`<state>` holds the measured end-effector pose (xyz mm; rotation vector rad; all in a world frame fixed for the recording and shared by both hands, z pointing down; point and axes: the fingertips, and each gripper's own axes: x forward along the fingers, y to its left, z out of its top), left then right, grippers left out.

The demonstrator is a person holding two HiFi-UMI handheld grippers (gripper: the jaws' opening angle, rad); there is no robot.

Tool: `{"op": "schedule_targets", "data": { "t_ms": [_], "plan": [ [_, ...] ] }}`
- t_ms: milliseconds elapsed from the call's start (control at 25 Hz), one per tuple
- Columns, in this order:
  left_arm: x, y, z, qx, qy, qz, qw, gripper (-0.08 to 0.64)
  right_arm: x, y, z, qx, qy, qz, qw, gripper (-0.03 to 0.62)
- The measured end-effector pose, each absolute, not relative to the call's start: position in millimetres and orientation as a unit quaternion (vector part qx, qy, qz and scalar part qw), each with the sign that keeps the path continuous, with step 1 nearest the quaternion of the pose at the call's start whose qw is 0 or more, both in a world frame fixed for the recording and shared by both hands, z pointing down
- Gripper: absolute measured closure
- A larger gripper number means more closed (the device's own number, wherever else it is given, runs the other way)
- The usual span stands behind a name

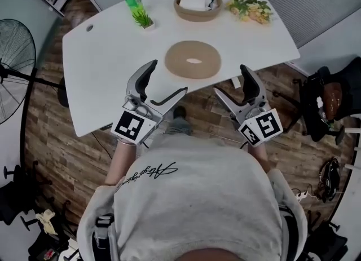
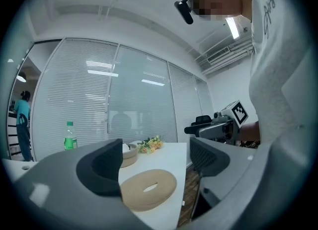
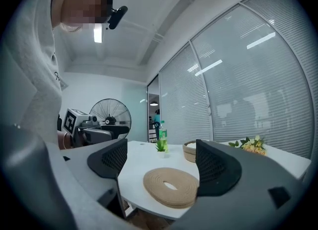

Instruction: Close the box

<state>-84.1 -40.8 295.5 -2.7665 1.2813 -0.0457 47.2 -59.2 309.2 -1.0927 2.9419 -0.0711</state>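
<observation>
Jaws of the left gripper (image 1: pixel 167 78) and right gripper (image 1: pixel 231 79) both stand wide apart with nothing between them, low in the head view at the near edge of the worktop (image 1: pixel 113 45); the box (image 1: pixel 197 16), a woven basket, sits open at top centre of that frame with white paper inside; what looks like its lid (image 1: pixel 192 59), a flat woven disc with a slot, lies well apart from it at mid-frame, just above the jaws; no part of the closing looks done; grasping the lid, carrying it over and seating it all seem left.
</observation>
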Motion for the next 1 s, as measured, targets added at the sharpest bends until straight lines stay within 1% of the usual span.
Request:
{"op": "schedule_targets", "data": {
  "t_ms": [440,560,840,1000],
  "plan": [
    [-99.2,-94.5,298.5,-0.917,0.396,-0.030,0.034,0.150,35.7,-104.8,305.0,-0.362,0.931,-0.030,-0.011,0.176],
    [-102.7,-111.5,289.0,-0.920,0.390,-0.012,0.034,0.150,29.9,-120.0,303.2,-0.366,0.930,-0.031,-0.008,0.176],
    [-116.2,-145.8,292.2,-0.923,0.383,-0.014,0.037,0.150,9.5,-152.2,302.7,-0.363,0.931,-0.030,-0.002,0.176],
    [-122.7,-160.7,299.1,-0.925,0.379,-0.017,0.024,0.150,3.0,-170.0,306.4,-0.364,0.931,-0.033,-0.001,0.176]
  ]
}}
